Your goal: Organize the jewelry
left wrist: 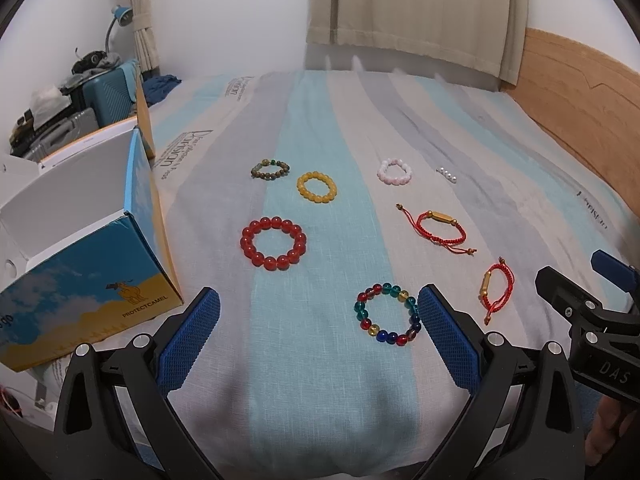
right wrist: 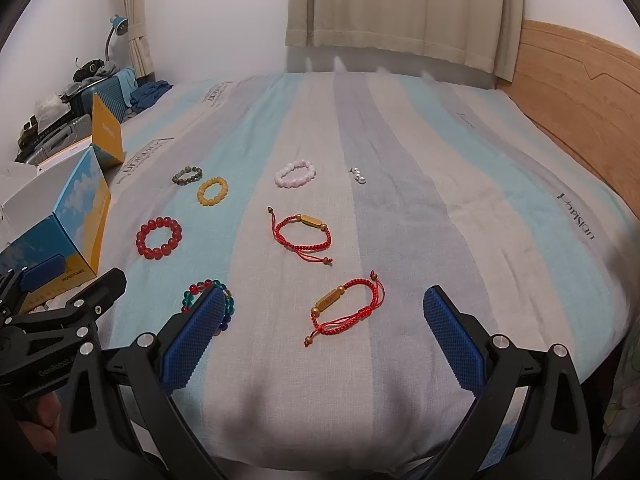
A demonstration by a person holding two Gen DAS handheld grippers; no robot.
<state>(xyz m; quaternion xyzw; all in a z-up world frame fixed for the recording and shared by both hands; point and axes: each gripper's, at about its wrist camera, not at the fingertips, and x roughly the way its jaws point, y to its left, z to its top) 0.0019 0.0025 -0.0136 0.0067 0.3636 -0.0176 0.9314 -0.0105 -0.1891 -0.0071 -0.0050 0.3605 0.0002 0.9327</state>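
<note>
Several bracelets lie on the striped bed cover [left wrist: 320,140]: a red bead one [left wrist: 273,243], a yellow one [left wrist: 316,187], a brown one [left wrist: 270,168], a pink one [left wrist: 394,172], a small pearl piece [left wrist: 447,174], a multicoloured bead one [left wrist: 388,314] and two red cord ones [left wrist: 442,227] [left wrist: 495,289]. My left gripper [left wrist: 318,330] is open and empty, just left of the multicoloured bracelet. My right gripper [right wrist: 324,330] is open and empty, with the near red cord bracelet [right wrist: 346,306] lying between and beyond its fingers. An open box [left wrist: 84,216] stands at the left.
The open box has raised flaps at the bed's left edge [right wrist: 80,208]. A wooden headboard [left wrist: 580,100] runs along the right. Suitcases and clutter [left wrist: 80,92] sit beyond the box, and curtains [left wrist: 416,8] hang behind the bed.
</note>
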